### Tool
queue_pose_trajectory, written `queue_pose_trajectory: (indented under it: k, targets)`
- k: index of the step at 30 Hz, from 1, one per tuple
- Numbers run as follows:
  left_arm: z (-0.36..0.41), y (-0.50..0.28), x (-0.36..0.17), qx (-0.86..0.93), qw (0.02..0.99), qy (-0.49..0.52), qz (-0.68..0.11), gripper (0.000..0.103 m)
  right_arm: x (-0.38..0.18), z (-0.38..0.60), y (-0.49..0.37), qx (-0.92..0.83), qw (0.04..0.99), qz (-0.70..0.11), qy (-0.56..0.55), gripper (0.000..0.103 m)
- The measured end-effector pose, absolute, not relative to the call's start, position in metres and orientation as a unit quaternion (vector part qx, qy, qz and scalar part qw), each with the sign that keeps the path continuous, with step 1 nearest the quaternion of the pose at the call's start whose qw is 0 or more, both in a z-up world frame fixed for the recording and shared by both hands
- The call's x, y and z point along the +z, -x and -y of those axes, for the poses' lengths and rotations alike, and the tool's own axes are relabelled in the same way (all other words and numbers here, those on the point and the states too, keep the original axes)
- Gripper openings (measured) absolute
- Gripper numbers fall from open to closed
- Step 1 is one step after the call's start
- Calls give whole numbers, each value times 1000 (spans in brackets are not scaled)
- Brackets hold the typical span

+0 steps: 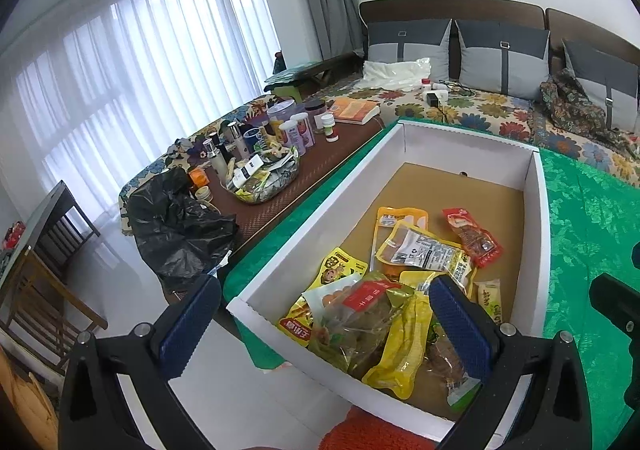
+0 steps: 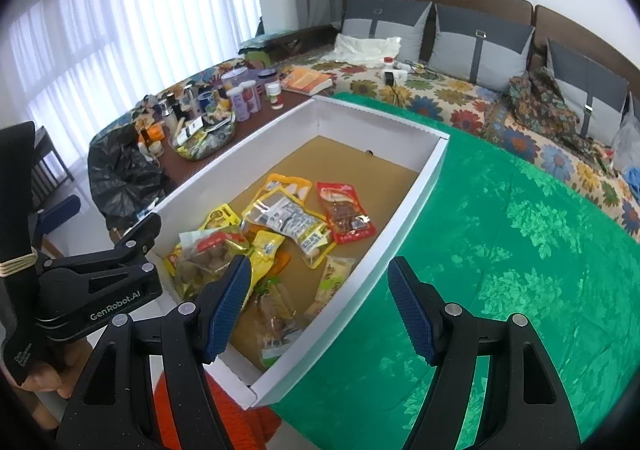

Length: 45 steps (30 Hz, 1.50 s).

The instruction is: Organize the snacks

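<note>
A white cardboard box (image 1: 536, 217) (image 2: 420, 177) with a brown floor lies on a green cloth. Several snack packets lie in its near half: a red packet (image 1: 474, 236) (image 2: 346, 211), a clear packet with a printed label (image 1: 426, 252) (image 2: 288, 219), yellow packets (image 1: 396, 350) and a clear bag of brown snacks (image 1: 360, 326) (image 2: 208, 262). My left gripper (image 1: 324, 322) stands open over the box's near left corner, nothing between its fingers. My right gripper (image 2: 320, 300) stands open over the box's near right wall, empty too. The left gripper's body (image 2: 96, 282) shows in the right wrist view.
A brown side table (image 1: 280, 205) at the left carries bottles, jars, a bowl of sachets (image 1: 266, 179) and a black plastic bag (image 1: 180, 226). A floral sofa with grey cushions (image 1: 504, 57) lies behind. Green cloth (image 2: 520, 250) spreads to the right of the box. A wooden chair (image 1: 48, 282) stands at far left.
</note>
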State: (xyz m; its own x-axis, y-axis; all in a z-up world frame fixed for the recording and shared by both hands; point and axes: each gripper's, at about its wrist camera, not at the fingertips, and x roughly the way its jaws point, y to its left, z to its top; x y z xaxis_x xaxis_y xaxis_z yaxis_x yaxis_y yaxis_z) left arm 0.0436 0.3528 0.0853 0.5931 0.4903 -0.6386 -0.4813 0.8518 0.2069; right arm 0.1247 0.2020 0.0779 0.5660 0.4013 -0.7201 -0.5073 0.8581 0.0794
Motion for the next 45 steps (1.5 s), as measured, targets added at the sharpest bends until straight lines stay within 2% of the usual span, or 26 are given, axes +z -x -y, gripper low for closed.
queue_pose_trajectory:
  k: [23, 45]
  targets:
    - [-374, -32, 84, 245, 899, 32, -362, 103, 81, -232, -118, 257, 875, -396, 106, 74]
    - [-378, -31, 97, 183, 898, 65, -394, 103, 88, -227, -111, 244, 869, -424, 70, 74]
